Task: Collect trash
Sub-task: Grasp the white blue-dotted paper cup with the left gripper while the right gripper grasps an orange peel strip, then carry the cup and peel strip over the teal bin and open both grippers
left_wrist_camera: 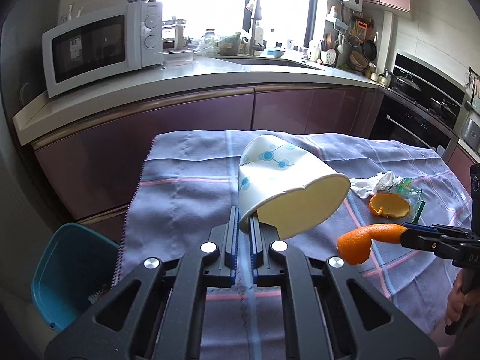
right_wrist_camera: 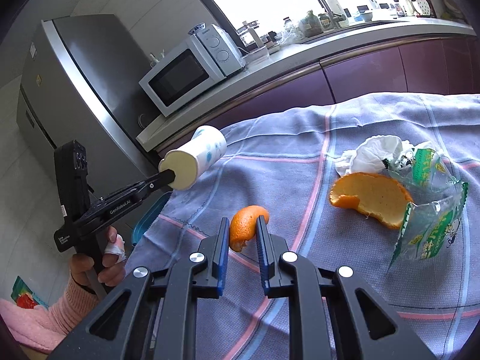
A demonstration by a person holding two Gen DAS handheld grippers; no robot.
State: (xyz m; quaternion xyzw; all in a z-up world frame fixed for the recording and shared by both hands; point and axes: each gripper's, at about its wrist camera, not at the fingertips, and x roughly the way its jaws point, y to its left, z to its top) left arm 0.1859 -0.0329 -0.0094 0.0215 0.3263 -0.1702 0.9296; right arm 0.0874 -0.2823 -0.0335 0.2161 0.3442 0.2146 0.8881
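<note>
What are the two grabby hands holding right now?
Left gripper: shut on the paper cup, pinching its rim.
Right gripper: shut on a small orange peel.

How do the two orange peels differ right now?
The small peel is pinched in the right gripper off the cloth; the big peel lies loose on the tablecloth beside the wrapper. The small one is a curled strip showing orange skin; the big one is a broad shell showing pale pith. Both are trash.

A home kitchen: a microwave [left_wrist_camera: 99, 48] sits upper left on the worktop [left_wrist_camera: 186, 81], with a sink tap [left_wrist_camera: 255, 37], oven [left_wrist_camera: 420, 111] and fridge [right_wrist_camera: 75, 84].
</note>
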